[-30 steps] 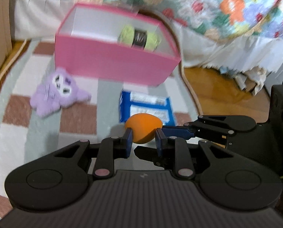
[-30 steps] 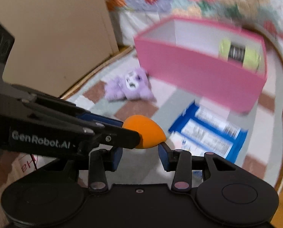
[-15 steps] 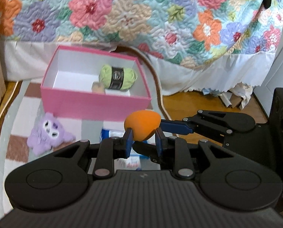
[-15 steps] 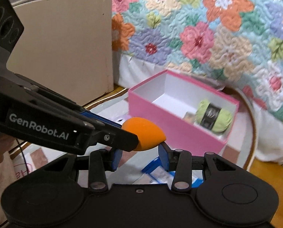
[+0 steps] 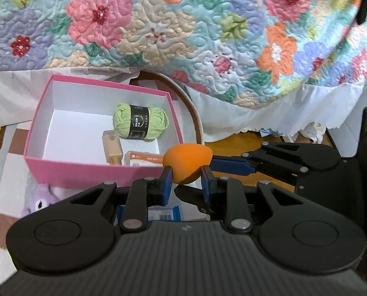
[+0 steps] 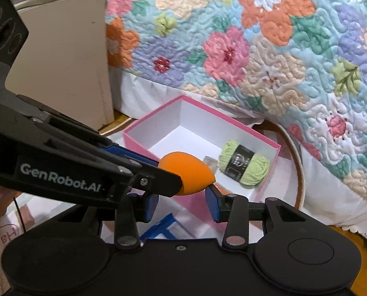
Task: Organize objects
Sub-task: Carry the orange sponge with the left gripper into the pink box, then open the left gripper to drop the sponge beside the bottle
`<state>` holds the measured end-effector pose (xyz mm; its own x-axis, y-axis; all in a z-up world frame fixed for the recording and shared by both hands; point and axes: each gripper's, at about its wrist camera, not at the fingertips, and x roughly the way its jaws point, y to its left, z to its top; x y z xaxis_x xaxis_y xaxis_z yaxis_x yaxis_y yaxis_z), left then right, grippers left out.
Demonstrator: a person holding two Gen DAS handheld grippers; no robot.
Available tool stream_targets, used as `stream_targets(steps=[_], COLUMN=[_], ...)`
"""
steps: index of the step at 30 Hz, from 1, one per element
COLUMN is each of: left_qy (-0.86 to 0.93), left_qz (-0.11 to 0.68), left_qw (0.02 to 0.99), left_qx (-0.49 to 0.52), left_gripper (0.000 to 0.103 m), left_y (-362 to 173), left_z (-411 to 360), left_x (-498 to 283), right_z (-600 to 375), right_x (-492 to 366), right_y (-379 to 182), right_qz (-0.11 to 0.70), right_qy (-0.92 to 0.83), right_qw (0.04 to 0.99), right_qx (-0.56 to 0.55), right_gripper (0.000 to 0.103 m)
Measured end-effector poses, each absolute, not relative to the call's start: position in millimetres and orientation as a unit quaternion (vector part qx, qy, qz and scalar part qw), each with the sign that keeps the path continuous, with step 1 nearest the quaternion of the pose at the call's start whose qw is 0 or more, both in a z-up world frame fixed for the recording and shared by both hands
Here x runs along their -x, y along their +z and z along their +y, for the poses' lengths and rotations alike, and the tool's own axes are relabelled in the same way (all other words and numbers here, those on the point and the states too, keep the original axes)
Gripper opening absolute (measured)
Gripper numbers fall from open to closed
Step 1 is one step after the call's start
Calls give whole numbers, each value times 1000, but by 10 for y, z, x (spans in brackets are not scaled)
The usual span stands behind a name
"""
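Left gripper [image 5: 185, 182] at lower centre, clamped on orange makeup sponge [image 5: 188, 162], held above pink box [image 5: 89, 174] near wall, right gripper [image 6: 181, 204] crossing beneath, jaws apart, sponge between, green yarn [image 5: 140, 120] inside box.

Floral quilt [image 5: 183, 24] drapes over wooden floor [image 5: 232, 145]

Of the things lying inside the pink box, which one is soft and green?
The yarn ball: light green with a black label, near the pink box's far right corner. The other two items are beige and orange packages.
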<state>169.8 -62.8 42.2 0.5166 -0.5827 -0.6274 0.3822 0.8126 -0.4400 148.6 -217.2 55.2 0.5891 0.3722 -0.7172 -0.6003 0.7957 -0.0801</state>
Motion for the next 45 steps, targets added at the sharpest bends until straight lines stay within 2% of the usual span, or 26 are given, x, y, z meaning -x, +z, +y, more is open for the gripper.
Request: stream_targets(steps=[8,18,24,29,32,36,38,40,45], left_qy=[-273,-251,-241,-237,-232,-221,-216,-213,-207], left_qz=[437,489,501,489,483,469,465,471,486], left_qw=[845,816,809,819,824,838,842,840,837], left_qx=[144,177,191,186,184,174,165,167,145], left_gripper=[23,24,24,24,28,41,41,49,50], left_y=[225,-374,-682,-753,-752,-649,-558,-481,-223], left_z=[-824,-1002,-1067,-1079,-1073,-991,-935,-867,-732], left_x=[-2378,-3085,-3253,-3244,-3215,-3111,-3046,-2997,-2791], right_z=[-2297,-2371,-2338,-2275,-2248,-2317,-2366,-2417,-2461], right_x=[-2184,-2957,-3138,-3126,-3097,-3048,-2998,-2918,-2613], right_y=[421,-108,-413,-486,-483,-425,-369,-294,-80], right_qz=[418,496,519,506,500,492,484,480,463], right_qy=[270,245,214,197,193,183,177,179,194], right_qw=[858,830,825,836,840,849,856,859,865], right_qx=[127,72,64,79,80,53,40,21,-1], right_gripper=[47,47,47,47,47,55,55,55,56])
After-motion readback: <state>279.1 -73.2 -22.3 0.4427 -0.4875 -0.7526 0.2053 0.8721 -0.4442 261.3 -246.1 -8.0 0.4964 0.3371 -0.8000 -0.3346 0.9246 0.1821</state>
